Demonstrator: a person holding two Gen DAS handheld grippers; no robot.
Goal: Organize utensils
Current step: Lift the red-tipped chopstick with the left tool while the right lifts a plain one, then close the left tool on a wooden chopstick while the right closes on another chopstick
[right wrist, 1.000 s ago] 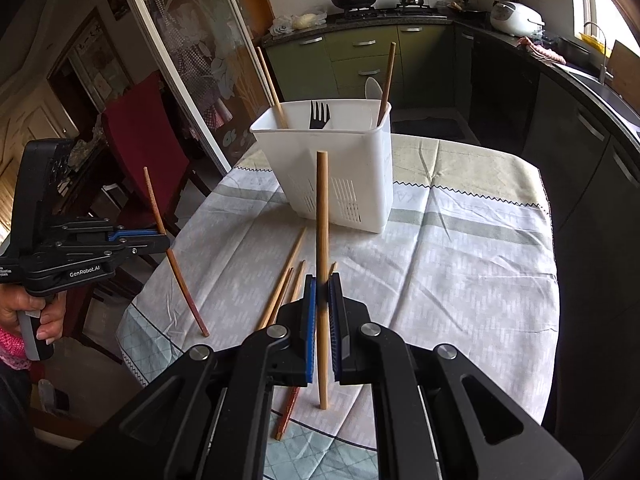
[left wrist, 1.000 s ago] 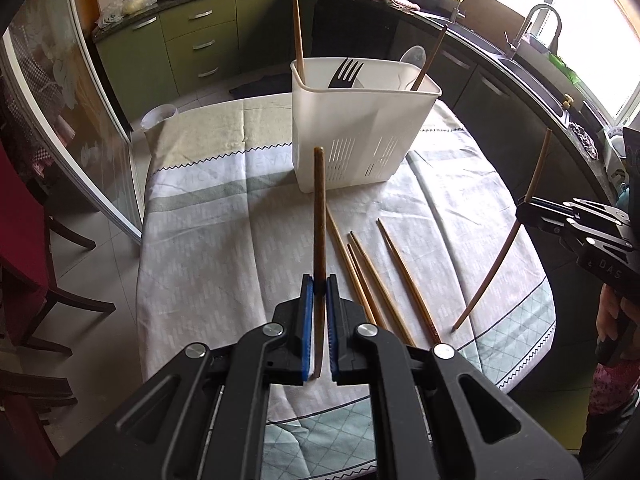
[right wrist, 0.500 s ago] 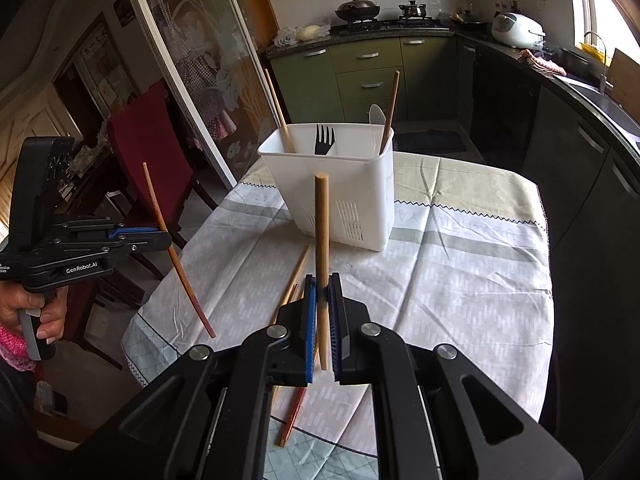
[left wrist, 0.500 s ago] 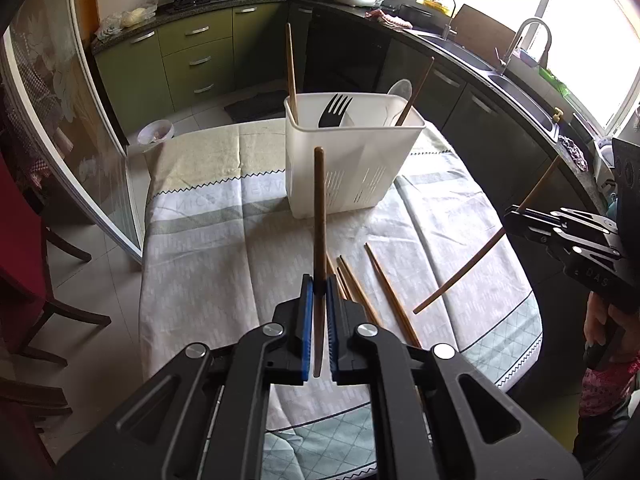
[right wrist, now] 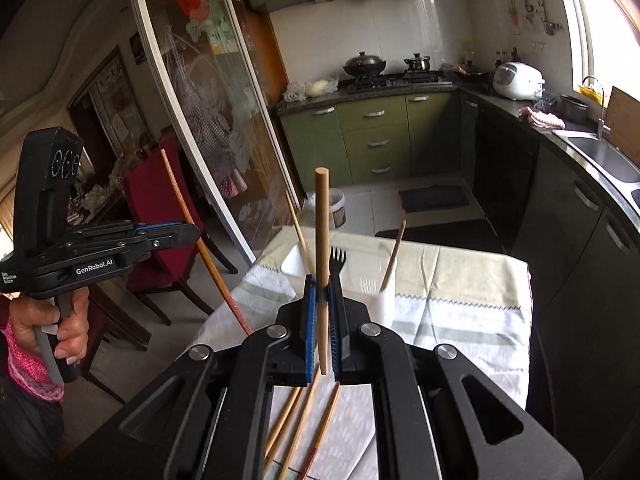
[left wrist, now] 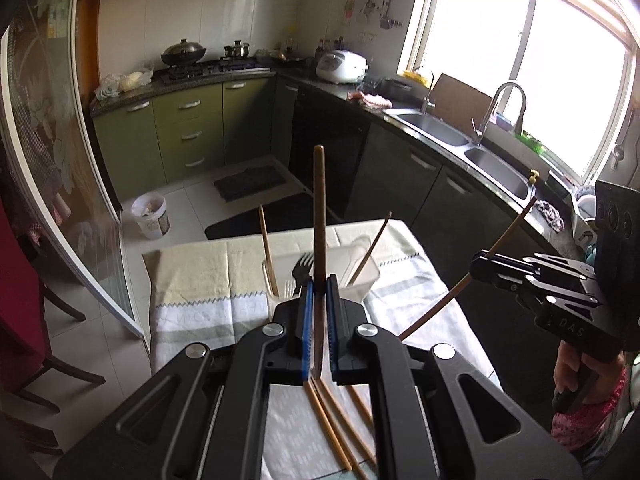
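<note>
Chopsticks (left wrist: 340, 420) lie loose on the bench (left wrist: 192, 280) at 6 o'clock; holder (left wrist: 360, 272) at 12; left claw (left wrist: 318, 320) and right claw (right wrist: 323, 320) each clamp one chopstick upright.

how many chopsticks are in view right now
7: one in the left gripper, one in the right gripper, two standing in the white holder, at and, and three on the table, near. The grippers may hide more.

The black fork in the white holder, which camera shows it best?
Right wrist view: the fork shows its tines clear above the gripper, in the white holder. In the left wrist view the fork is partly hidden behind the gripper.
</note>
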